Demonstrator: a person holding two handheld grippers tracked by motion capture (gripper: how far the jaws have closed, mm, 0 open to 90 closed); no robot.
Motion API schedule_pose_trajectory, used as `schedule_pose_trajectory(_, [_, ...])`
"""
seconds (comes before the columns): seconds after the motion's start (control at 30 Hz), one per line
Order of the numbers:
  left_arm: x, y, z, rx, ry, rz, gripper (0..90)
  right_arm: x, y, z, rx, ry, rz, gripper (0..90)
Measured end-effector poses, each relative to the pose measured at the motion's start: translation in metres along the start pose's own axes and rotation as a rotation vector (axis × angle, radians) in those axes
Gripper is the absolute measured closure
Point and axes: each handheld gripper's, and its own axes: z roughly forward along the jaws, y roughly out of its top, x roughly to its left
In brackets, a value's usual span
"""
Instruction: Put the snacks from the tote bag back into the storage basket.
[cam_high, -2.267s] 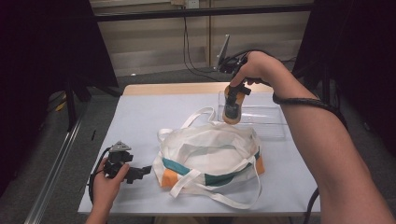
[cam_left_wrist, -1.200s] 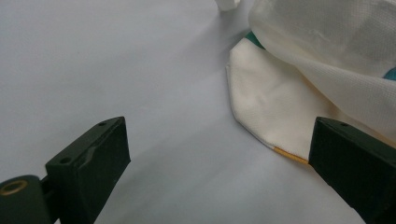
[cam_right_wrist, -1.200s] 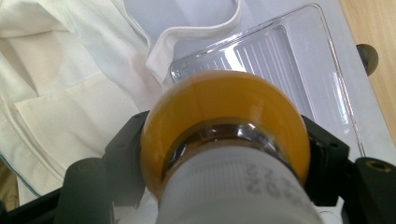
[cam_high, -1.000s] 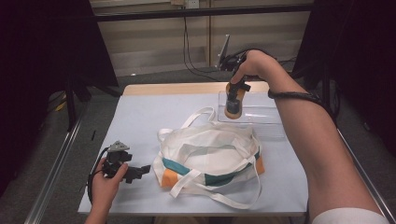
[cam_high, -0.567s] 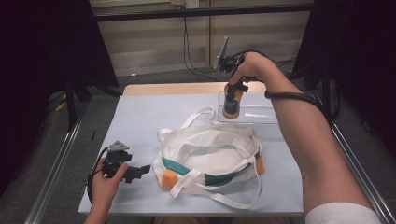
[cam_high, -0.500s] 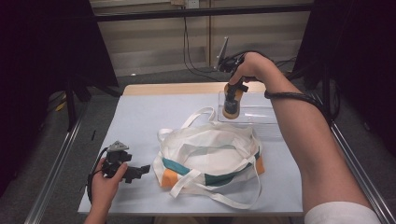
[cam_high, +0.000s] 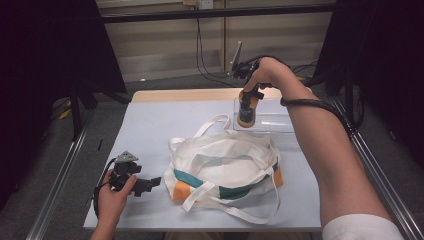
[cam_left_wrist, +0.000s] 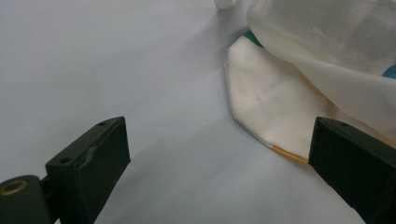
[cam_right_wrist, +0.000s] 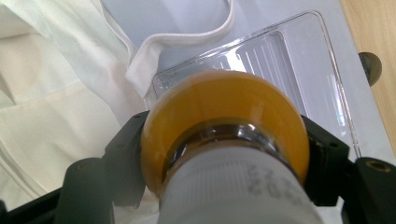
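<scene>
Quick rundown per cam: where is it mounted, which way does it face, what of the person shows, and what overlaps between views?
High view: above the person's side, facing forward and down on the table; both forearms show, left gripper, right gripper shut on the orange bottle.
Left gripper view: rides the left gripper, low over the table, facing the tote bag; its open fingers show.
Right gripper view: rides the right gripper, facing down along the bottle onto the clear tray.
Shared: all three views show the tote bag.
</scene>
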Motion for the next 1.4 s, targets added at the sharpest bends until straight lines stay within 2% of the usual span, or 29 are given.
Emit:
schedule_pose_trajectory(0.17, [0.001, 0.000, -0.001, 0.010, 0.003, 0.008, 5.0, 0.001, 0.002, 0.003, -0.002, -0.003, -0.013, 30.3])
schedule_pose_trajectory(0.27, [0.001, -0.001, 0.000, 0.001, 0.002, -0.004, 5.0, 0.001, 0.002, 0.006, 0.009, -0.008, -0.025, 30.3])
schedule_pose_trajectory(0.37, [0.000, 0.000, 0.000, -0.001, -0.001, -0.003, 5.0, 0.003, 0.003, 0.008, 0.012, -0.002, -0.014, 30.3])
schedule_pose_trajectory(0.4, [0.000, -0.001, 0.001, -0.006, 0.002, -0.004, 5.1, 0.002, 0.003, 0.010, 0.015, -0.006, -0.029, 30.3])
schedule_pose_trajectory(0.6, [-0.001, 0.000, 0.002, 0.006, 0.000, 0.003, 5.0, 0.003, 0.000, 0.012, 0.015, -0.001, -0.031, 30.3])
schedule_pose_trajectory(0.67, [-0.002, 0.000, 0.001, 0.008, 0.001, 0.005, 5.0, 0.004, 0.000, 0.012, 0.014, -0.001, -0.013, 30.3])
schedule_pose_trajectory(0.73, [-0.002, 0.000, 0.001, 0.009, 0.005, 0.007, 5.0, 0.003, -0.002, 0.013, 0.014, -0.008, -0.036, 30.3])
schedule_pose_trajectory(0.77, [-0.001, 0.000, 0.001, 0.017, 0.003, 0.016, 5.0, 0.003, -0.002, 0.013, 0.015, -0.007, -0.035, 30.3])
schedule_pose_trajectory(0.93, [-0.002, 0.001, 0.001, 0.001, 0.004, 0.006, 5.1, 0.005, -0.001, 0.019, 0.026, -0.001, -0.045, 30.3])
schedule_pose_trajectory(1.23, [-0.002, 0.000, 0.001, 0.010, 0.005, 0.010, 5.0, 0.009, 0.003, 0.024, 0.020, 0.006, -0.042, 30.3])
schedule_pose_trajectory(1.4, [-0.001, 0.000, 0.000, -0.002, 0.009, 0.005, 5.0, 0.009, 0.002, 0.026, 0.022, 0.005, -0.041, 30.3])
